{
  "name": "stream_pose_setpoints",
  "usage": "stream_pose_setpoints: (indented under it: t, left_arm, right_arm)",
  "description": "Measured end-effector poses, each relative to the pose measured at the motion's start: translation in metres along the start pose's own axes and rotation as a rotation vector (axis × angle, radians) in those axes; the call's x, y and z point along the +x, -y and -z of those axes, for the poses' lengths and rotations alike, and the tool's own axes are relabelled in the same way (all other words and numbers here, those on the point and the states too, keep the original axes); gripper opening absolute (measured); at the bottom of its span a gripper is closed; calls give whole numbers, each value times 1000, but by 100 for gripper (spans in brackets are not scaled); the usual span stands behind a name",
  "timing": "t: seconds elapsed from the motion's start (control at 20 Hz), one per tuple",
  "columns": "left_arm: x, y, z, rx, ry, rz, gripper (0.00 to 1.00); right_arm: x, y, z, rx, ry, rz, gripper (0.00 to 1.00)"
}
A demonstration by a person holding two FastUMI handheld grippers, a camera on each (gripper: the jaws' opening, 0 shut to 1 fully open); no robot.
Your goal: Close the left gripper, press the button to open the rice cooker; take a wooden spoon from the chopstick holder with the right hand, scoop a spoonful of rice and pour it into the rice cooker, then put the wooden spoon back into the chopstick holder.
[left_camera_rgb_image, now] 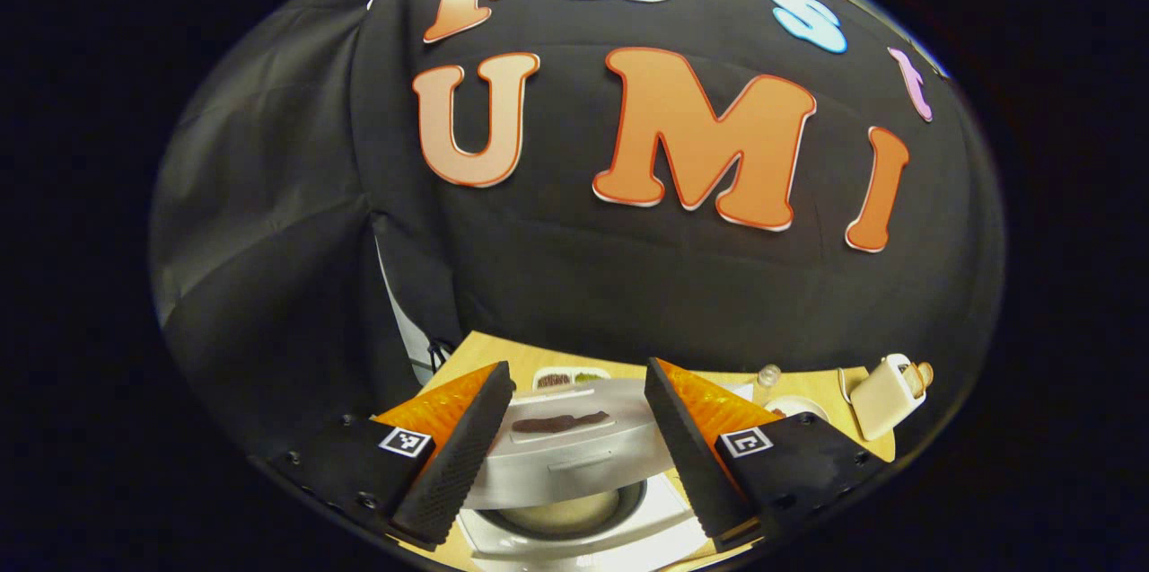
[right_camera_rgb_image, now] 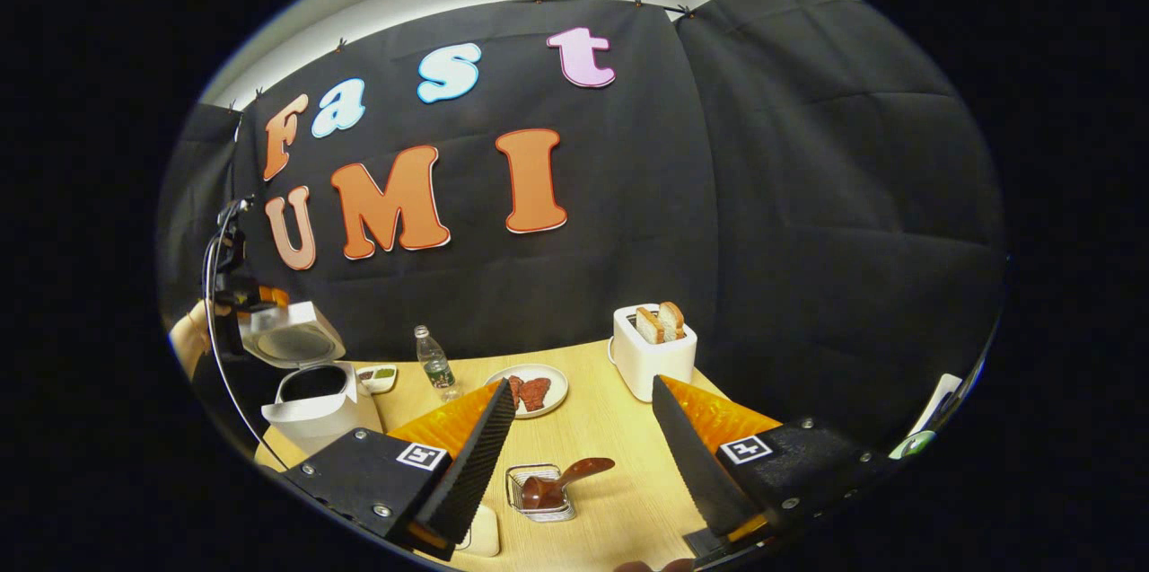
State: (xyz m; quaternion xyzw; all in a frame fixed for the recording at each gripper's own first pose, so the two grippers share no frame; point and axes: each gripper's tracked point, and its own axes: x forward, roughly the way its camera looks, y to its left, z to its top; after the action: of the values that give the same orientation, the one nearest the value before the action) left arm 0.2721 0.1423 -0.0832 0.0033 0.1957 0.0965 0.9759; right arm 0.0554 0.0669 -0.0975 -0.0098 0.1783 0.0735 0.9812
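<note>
The white rice cooker [left_camera_rgb_image: 642, 525] stands open right below my left gripper [left_camera_rgb_image: 576, 370], whose fingers are spread apart with nothing between them. The cooker's raised lid [left_camera_rgb_image: 574, 455] faces me over the inner pot [left_camera_rgb_image: 565, 514]. In the right gripper view the rice cooker [right_camera_rgb_image: 319, 415] is at the far left with its lid [right_camera_rgb_image: 292, 340] up, and a hand holds the left gripper [right_camera_rgb_image: 235, 285] above it. My right gripper [right_camera_rgb_image: 583, 383] is open above the table. Below it a brown wooden spoon [right_camera_rgb_image: 564, 480] rests in a small wire chopstick holder [right_camera_rgb_image: 513, 489].
On the wooden table [right_camera_rgb_image: 619, 455] stand a white toaster [right_camera_rgb_image: 653, 356] with bread slices, a plate [right_camera_rgb_image: 549, 383] of reddish food, a water bottle [right_camera_rgb_image: 435, 365] and a small dish [right_camera_rgb_image: 377, 376]. A pale object [right_camera_rgb_image: 482, 532] lies near the front edge, partly hidden by my finger.
</note>
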Motion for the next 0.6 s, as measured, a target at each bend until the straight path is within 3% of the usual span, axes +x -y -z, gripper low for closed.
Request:
stream_pose_setpoints:
  t: [0.15,0.6]
  left_arm:
    - [-4,6,54,-6,-49,-29,100]
    - [-2,3,102,26,-27,-144,100]
  right_arm:
    - [-1,9,14,-6,-21,-4,95]
    - [-11,36,38,-14,-87,13,95]
